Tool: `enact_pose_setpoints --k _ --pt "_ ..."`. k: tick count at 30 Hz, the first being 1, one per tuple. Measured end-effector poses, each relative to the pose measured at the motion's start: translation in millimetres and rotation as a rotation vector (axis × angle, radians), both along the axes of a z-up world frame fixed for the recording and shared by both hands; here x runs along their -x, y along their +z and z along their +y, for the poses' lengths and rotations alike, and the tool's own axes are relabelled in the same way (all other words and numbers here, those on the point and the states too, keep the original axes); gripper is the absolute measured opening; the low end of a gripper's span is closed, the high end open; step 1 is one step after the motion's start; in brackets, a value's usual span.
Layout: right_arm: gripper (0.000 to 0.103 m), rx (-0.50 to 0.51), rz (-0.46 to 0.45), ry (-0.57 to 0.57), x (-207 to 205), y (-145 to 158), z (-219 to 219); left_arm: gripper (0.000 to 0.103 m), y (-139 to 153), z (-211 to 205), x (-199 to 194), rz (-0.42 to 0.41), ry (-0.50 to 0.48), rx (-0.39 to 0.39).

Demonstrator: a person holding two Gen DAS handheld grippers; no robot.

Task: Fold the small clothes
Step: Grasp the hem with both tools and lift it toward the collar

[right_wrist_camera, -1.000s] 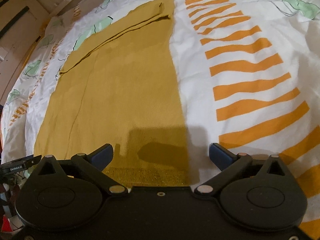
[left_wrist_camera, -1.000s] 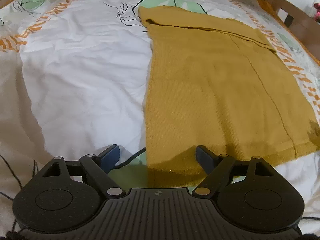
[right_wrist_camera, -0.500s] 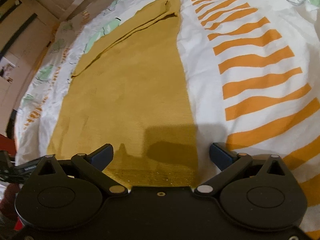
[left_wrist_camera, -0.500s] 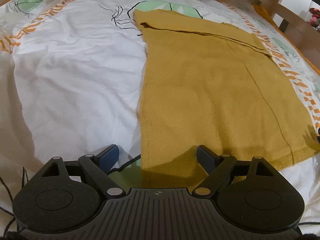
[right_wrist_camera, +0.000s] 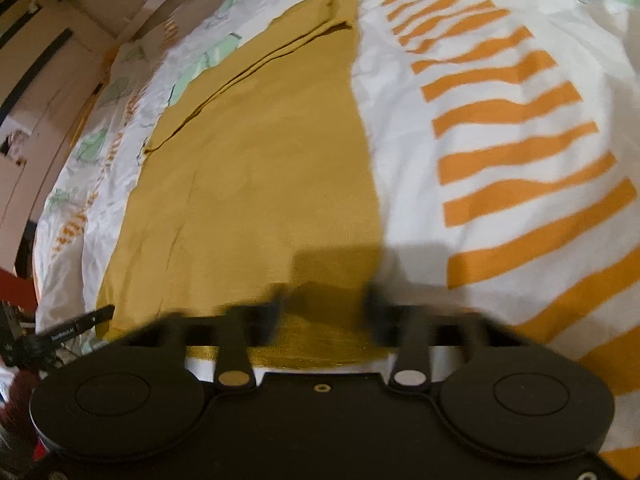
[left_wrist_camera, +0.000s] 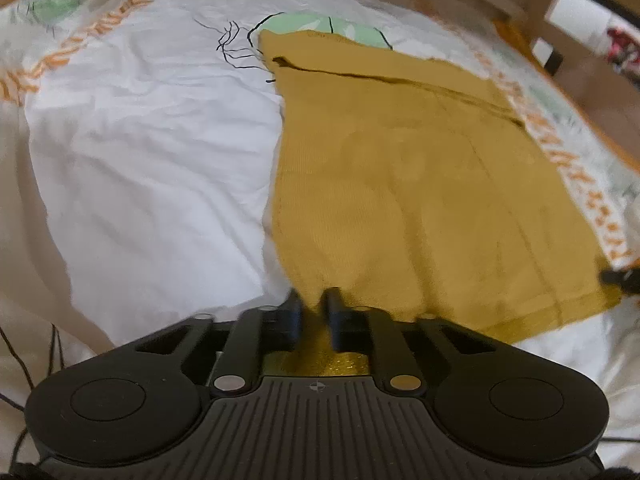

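Note:
A mustard-yellow knit garment lies flat on the bed, with a folded band across its far end. My left gripper is at the near left corner of the hem, jaws closing, and a fold of yellow cloth is pinched between the pads. In the right wrist view the same garment stretches away from me. My right gripper is over the near right corner of the hem. Its blurred jaws are closing but still stand apart, with the hem between them.
The white bed cover has orange stripes and green leaf prints. A wooden bed frame runs along the far right. The left gripper's tip shows at the garment's other near corner.
Both grippers were wide open over the hem corners. The left jaws have now come together on the cloth, and the right jaws have moved about halfway in.

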State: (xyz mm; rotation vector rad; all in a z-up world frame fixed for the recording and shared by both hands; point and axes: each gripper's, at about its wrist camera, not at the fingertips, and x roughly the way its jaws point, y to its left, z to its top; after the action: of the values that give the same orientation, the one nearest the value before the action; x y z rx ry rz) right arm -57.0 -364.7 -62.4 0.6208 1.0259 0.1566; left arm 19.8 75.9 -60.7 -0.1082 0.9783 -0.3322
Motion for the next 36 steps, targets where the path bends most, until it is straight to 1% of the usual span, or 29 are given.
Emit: enact_pose_setpoints --k 1,2,4,6,9,15,20,22,26,32,36 --pt "0.015 -0.042 0.004 0.0 1 -3 -2 0.004 0 3 0 0.004 0.011 0.024" --pt "0.015 -0.05 0.003 -0.003 1 -3 -1 0.004 1 5 -1 0.01 0.024 0.043" --pt "0.015 -0.034 -0.019 0.0 2 2 1 0.004 2 10 -2 0.018 0.045 0.073" --pt "0.015 -0.06 -0.05 -0.013 3 7 0 0.004 6 12 -1 0.009 0.055 0.097" --pt "0.014 -0.125 -0.111 -0.044 7 15 -3 0.004 18 14 -1 -0.024 0.069 0.126" --pt "0.014 -0.187 -0.238 -0.078 -3 37 -11 0.004 50 18 -17 -0.111 0.088 0.196" --pt "0.014 -0.226 -0.33 -0.103 -34 54 -14 0.004 72 16 -45 -0.187 0.096 0.228" --pt "0.014 -0.226 -0.368 -0.114 -51 60 -17 0.004 77 14 -60 -0.214 0.103 0.241" --pt "0.014 -0.214 -0.421 -0.115 -86 68 -24 0.004 85 14 -88 -0.294 0.124 0.238" --pt "0.014 -0.186 -0.456 -0.143 -143 66 -34 0.004 85 7 -145 -0.314 0.173 0.262" --pt "0.014 -0.17 -0.453 -0.176 -180 56 -42 0.004 79 -4 -182 -0.333 0.182 0.231"
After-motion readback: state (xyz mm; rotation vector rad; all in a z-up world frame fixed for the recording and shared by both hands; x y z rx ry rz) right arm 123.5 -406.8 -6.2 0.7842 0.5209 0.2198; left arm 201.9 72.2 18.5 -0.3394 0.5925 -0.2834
